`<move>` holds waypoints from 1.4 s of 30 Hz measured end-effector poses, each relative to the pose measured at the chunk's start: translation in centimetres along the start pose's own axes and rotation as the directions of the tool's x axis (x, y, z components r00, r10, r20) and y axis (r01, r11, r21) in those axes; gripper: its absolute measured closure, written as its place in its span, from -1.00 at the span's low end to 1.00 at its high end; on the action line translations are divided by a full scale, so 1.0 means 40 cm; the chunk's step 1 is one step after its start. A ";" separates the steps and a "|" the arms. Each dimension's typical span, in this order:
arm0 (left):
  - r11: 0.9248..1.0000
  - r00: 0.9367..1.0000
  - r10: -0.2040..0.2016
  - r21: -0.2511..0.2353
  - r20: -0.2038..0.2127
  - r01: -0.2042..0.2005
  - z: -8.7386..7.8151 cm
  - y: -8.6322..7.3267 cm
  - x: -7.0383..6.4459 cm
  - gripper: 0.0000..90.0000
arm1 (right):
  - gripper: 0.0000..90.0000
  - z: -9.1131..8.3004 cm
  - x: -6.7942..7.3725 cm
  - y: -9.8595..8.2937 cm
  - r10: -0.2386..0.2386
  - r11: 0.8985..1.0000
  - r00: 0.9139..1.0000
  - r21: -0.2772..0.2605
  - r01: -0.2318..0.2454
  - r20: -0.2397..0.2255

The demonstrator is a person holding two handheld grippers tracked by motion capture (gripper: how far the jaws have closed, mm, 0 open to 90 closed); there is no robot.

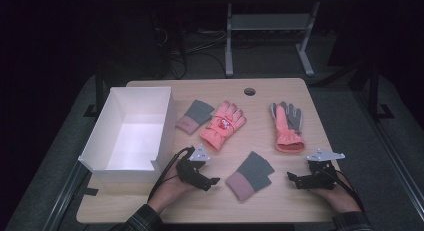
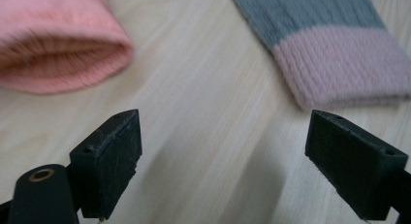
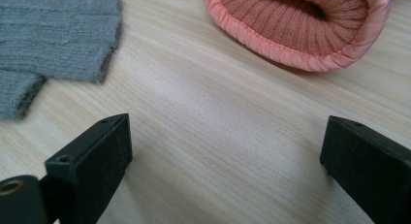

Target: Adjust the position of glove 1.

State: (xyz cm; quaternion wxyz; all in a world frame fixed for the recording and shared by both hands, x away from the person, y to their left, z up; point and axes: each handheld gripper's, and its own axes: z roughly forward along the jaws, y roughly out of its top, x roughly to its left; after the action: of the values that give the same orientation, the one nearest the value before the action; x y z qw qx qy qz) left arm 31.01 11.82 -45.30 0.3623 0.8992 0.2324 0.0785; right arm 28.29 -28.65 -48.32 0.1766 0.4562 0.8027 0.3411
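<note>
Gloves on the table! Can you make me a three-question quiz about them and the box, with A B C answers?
1. Where is the white box?
A. at the table's left side
B. at the table's right side
C. on the floor

2. How many gloves lie on the table?
A. two
B. four
C. six

3. How are the jaws of the left gripper and the right gripper?
A. both open, holding nothing
B. both shut on a glove
C. one open, one shut

Answers:
1. A, since the high view shows the box left of all the gloves.
2. B: a far grey knit glove, a near grey knit glove, a pink glove with a patch and a pink and grey glove.
3. A, because each gripper view shows its jaws wide apart over bare wood.
</note>
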 end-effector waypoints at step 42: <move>0.972 0.912 -0.226 -0.021 -0.342 0.233 0.037 0.242 0.332 0.09 | -0.93 -0.001 -0.001 -0.001 0.005 1.000 1.000 0.004 -0.005 0.003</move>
State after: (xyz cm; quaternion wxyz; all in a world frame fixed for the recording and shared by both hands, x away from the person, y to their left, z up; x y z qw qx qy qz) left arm 46.64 11.12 -40.10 0.3140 0.8419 0.3964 0.1883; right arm 28.26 -28.70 -48.32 0.1761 0.4591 0.8021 0.3389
